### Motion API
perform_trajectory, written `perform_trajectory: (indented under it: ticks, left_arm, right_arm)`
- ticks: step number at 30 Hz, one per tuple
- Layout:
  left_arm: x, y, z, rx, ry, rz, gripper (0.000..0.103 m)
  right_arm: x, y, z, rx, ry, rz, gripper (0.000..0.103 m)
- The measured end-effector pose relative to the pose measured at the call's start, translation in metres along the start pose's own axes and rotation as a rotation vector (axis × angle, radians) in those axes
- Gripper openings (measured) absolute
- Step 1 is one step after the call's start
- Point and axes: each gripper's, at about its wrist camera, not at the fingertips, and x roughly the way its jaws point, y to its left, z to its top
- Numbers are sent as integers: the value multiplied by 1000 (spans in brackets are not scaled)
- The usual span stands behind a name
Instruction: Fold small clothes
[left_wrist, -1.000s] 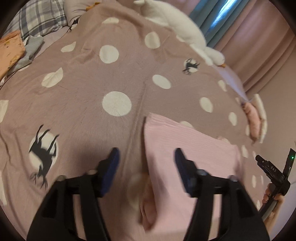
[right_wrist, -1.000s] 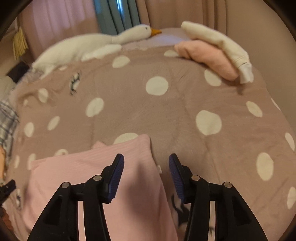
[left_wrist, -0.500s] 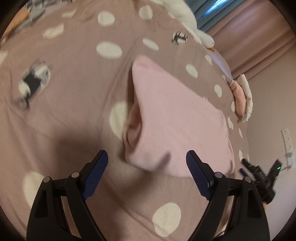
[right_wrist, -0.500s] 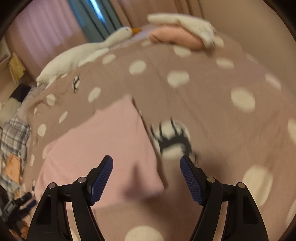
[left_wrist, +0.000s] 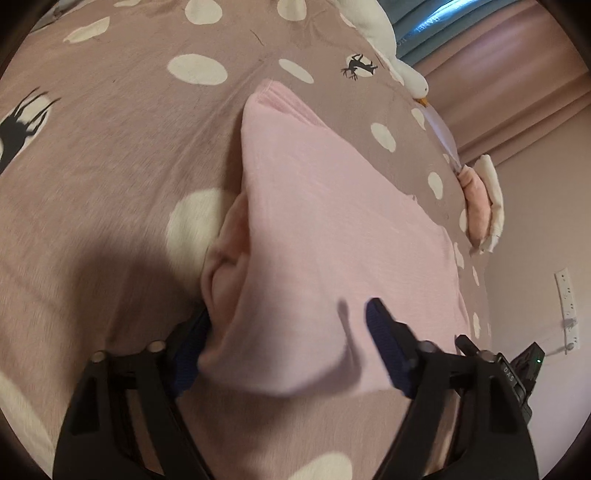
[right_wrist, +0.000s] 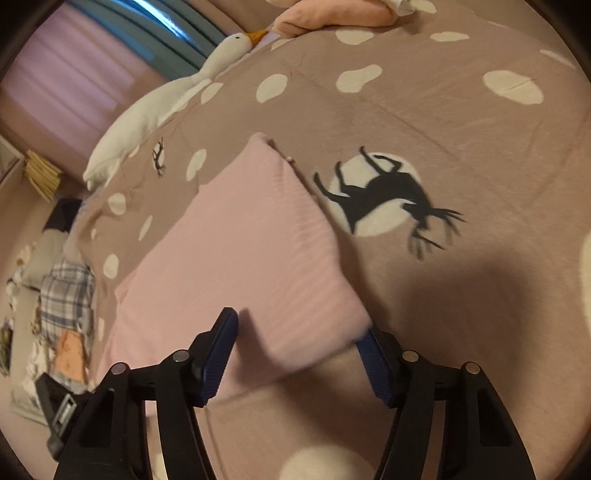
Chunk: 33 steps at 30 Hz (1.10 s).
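Note:
A folded pale pink garment (left_wrist: 332, 229) lies flat on the dotted mauve bedspread (left_wrist: 110, 155). My left gripper (left_wrist: 288, 339) straddles its near left corner, where bunched folds stick out. One blue pad sits beside the folded edge and the other over the fabric; the jaws are closing and do not pinch the cloth. In the right wrist view the same garment (right_wrist: 240, 251) reaches my right gripper (right_wrist: 299, 354). Its near right corner lies between those jaws, which are also closing and stand apart from the cloth.
A white goose plush (right_wrist: 166, 99) lies along the far edge. Folded pink and cream clothes (left_wrist: 480, 206) are stacked at the bed's right side. A plaid cloth and other garments (right_wrist: 66, 299) lie to the left. Curtains (left_wrist: 498, 74) hang behind.
Both grippers have dropped from the garment's far corners to its near corners. Their jaws spread wider, then narrowed again around the fabric's edge.

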Motion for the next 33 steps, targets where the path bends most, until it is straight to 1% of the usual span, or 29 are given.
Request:
perform_trajectory:
  ticks: [1, 2, 3, 4, 5, 6, 7, 10, 13, 16, 21, 24, 29, 33]
  left_arm:
    - [2, -1, 2, 1, -7, 11, 59]
    - [3, -2, 4, 4, -14, 18, 52]
    - [5, -1, 6, 2, -14, 22, 41]
    - [6, 0, 7, 0, -7, 23, 29]
    - [7, 1, 7, -5, -2, 23, 27]
    - [5, 1, 7, -4, 0, 18, 23]
    - [1, 0, 6, 2, -5, 11, 20]
    - [-17, -10, 1, 60, -31, 8, 18]
    - [-33, -17, -5, 94, -31, 5, 18]
    - [-49, -19, -16, 110, -12, 7, 18]
    - [-72, -15, -47, 156, 25, 26, 19]
    - [-77, -13, -60, 164, 44, 43, 19]
    - [-82, -12, -75, 200, 52, 74, 19]
    - [-72, -4, -81, 179, 87, 94, 21]
  right_arm:
    - [3, 0, 1, 6, -5, 6, 57]
    - [6, 0, 3, 15, -13, 6, 54]
    - [8, -1, 5, 28, -20, 7, 46]
    - [11, -1, 7, 43, -24, 7, 34]
    - [12, -2, 8, 52, -24, 6, 30]
    - [12, -2, 9, 61, -23, 12, 22]
    - [11, -2, 9, 67, -26, 22, 21]
    - [-3, 2, 7, 42, -53, 18, 17]
    - [-23, 13, 3, -6, -76, 5, 17]
    - [-42, 23, -2, -60, -94, -25, 17]
    - [-73, 28, -26, -122, -103, -76, 17]
    - [-80, 26, -39, -130, -91, -89, 17]
    - [-89, 23, -54, -112, -76, -99, 17]
    - [-87, 23, -63, -123, -70, -133, 17]
